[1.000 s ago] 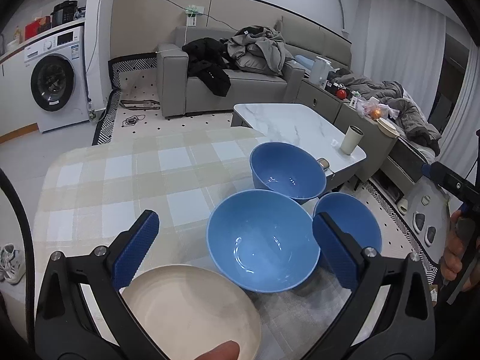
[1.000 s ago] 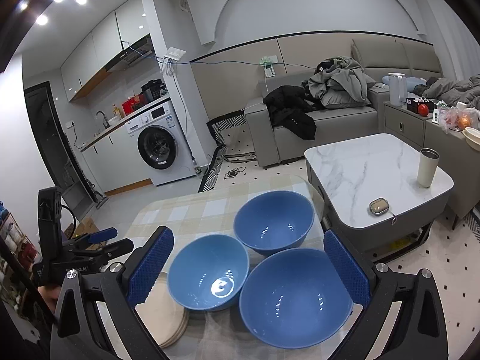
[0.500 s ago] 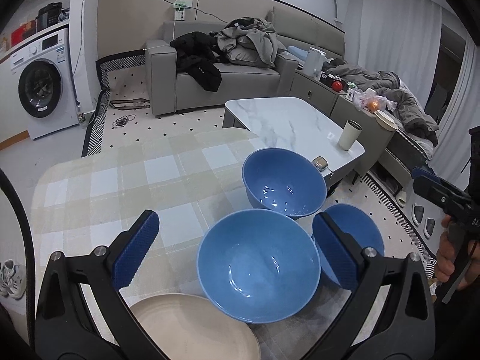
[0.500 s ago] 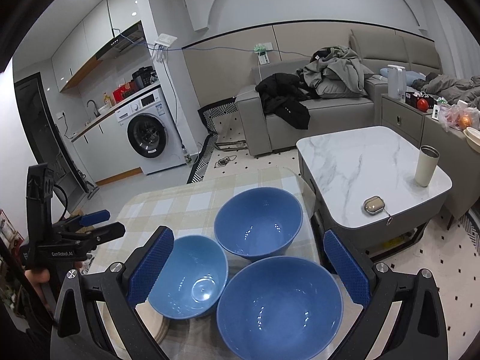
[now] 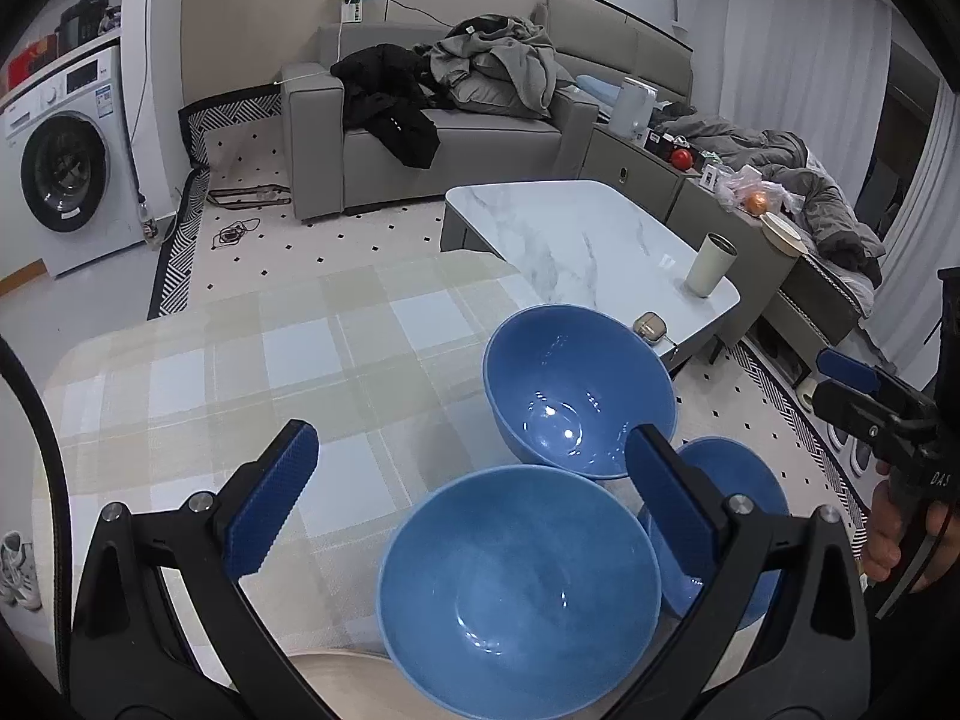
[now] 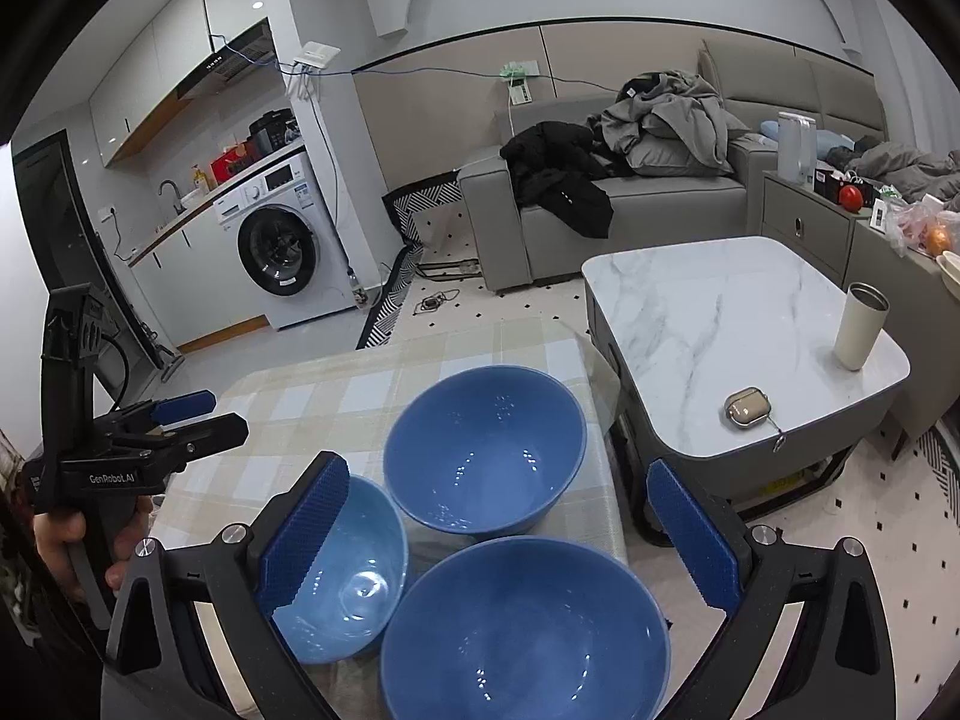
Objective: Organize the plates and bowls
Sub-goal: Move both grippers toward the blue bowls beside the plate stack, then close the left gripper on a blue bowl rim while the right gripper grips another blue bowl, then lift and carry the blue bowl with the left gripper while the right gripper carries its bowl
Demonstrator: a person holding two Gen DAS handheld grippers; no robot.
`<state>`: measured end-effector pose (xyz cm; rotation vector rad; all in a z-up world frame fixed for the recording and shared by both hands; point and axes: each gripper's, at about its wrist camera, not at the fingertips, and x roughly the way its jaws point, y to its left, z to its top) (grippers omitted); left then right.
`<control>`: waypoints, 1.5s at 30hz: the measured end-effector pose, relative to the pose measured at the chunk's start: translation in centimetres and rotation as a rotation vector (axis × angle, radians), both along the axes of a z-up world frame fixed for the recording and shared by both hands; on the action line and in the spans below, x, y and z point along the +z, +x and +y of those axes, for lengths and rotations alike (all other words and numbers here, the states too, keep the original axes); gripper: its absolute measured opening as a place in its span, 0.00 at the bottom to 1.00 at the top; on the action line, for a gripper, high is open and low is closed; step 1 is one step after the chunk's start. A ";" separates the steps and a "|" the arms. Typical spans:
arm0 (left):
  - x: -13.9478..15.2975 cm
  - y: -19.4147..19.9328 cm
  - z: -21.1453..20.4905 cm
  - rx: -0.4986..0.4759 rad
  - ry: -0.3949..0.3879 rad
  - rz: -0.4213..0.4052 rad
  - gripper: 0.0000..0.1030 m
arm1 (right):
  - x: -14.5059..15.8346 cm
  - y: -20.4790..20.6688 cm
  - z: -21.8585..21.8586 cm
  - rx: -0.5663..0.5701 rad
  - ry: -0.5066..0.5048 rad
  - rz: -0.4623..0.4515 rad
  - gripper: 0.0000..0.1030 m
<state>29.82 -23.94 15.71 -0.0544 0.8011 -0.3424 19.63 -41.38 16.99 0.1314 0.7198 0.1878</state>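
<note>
Hovering over the checked-cloth counter [image 5: 252, 372], we hold both claws spread, gripping nothing: left claw [image 5: 468, 504], right claw [image 6: 498, 534]. Three glossy round blue bowls [image 6: 485, 447] cluster beside a cream plate [image 5: 336, 678].

Washing machine [image 6: 276, 252], clothes-strewn sofa [image 6: 606, 204], marble coffee table [image 6: 738, 324], cup [image 6: 859, 327]

Free room: left/far half of my checked tablecloth [image 5: 252, 372], bare.
Obstacles: three blue bowls [image 5: 579, 390] [image 5: 519, 588] [image 5: 744, 498] bunched at right edge, near-touching; cream plate [image 5: 336, 678] under nearest.
Beyond: marble table [image 6: 738, 324] close by.
</note>
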 end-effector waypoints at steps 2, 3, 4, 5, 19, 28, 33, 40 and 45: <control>-0.6 1.1 -0.4 -0.002 0.001 0.009 0.99 | -0.6 0.8 -0.3 -0.001 0.005 0.016 0.99; -0.9 1.6 -0.7 -0.004 0.003 0.015 0.99 | -0.9 1.2 -0.4 -0.001 0.004 0.021 0.99; -1.3 1.9 -0.9 -0.005 0.006 0.019 0.99 | -1.2 1.5 -0.4 -0.002 0.003 0.027 0.99; -1.6 2.4 -1.2 -0.007 0.009 0.022 0.99 | -1.5 1.7 -0.5 -0.003 0.003 0.034 0.99; -6.5 8.2 -4.6 -0.047 0.052 0.108 0.75 | -5.4 5.9 -1.5 -0.008 -0.006 0.129 0.85; -9.8 11.0 -6.8 -0.072 0.082 0.167 0.58 | -8.5 8.2 -2.2 -0.016 0.001 0.226 0.69; -11.0 12.1 -7.3 -0.073 0.089 0.193 0.51 | -10.0 9.4 -2.2 -0.011 0.012 0.268 0.61; -12.3 13.3 -8.1 -0.081 0.105 0.222 0.37 | -10.8 10.1 -1.5 -0.001 -0.008 0.283 0.44; -13.5 13.8 -8.6 -0.092 0.123 0.243 0.20 | -11.3 10.5 -1.3 -0.009 -0.022 0.293 0.36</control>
